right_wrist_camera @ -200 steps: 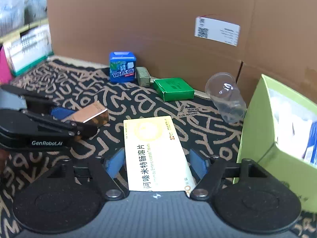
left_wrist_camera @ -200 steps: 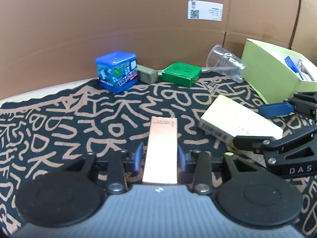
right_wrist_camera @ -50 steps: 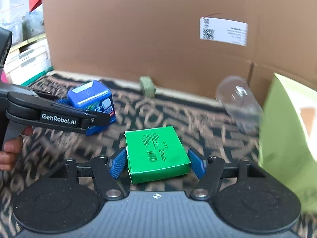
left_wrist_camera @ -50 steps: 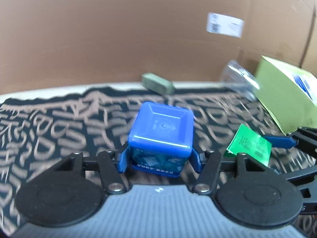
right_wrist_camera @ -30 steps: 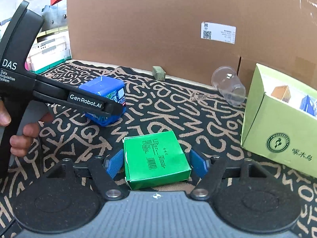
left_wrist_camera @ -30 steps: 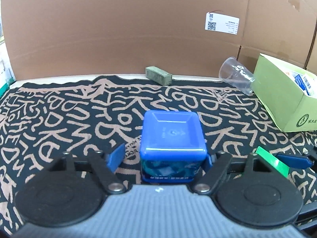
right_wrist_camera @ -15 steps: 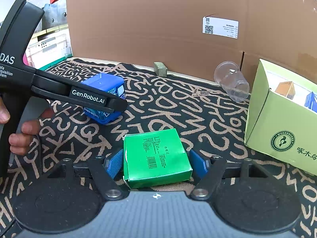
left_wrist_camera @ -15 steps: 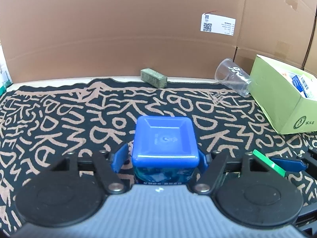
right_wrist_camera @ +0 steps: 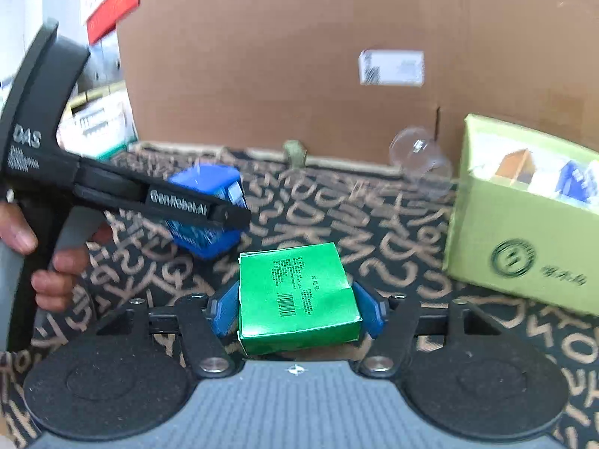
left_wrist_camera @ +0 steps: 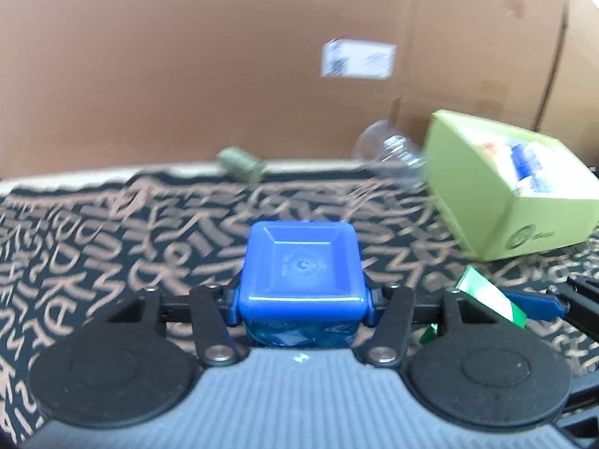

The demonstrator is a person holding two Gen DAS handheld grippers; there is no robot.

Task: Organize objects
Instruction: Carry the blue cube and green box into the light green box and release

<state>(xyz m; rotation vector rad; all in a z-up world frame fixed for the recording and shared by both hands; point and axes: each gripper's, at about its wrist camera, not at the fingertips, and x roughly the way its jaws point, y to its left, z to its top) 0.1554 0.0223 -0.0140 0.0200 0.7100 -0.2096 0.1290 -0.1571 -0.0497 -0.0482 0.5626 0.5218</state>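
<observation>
The blue cube box [left_wrist_camera: 301, 262], glossy plastic with rounded corners and a recessed square top, sits between the blue pads of the left gripper [left_wrist_camera: 301, 305], whose jaws have just been closing and now press on both its sides. From the right wrist view the same box [right_wrist_camera: 209, 187] appears carried above the patterned cloth [right_wrist_camera: 337, 202], though blur makes its clearance hard to judge. There the left gripper [right_wrist_camera: 239, 220] reaches in from the left as a long black bar, tilted downward, with a hand [right_wrist_camera: 45, 262] wrapped round its handle, fingers curled underneath. The flat green carton [right_wrist_camera: 295, 295], smooth printed cardboard with a barcode on its top face, lies between the pads of the right gripper [right_wrist_camera: 295, 312]; those jaws have also just been closing and now grip its two side edges. In the left wrist view the carton [left_wrist_camera: 486, 295] shows edge-on at the right. The tabletop carries a black cloth with tan letter-like marks. To the right stands an open light-green cardboard box [right_wrist_camera: 524, 224] holding small packages, a clear plastic cup [right_wrist_camera: 419, 164] lying tipped beside it. A small olive block [right_wrist_camera: 295, 153] rests against the brown corrugated cardboard wall [right_wrist_camera: 280, 56], which bears a white label [right_wrist_camera: 391, 67].
</observation>
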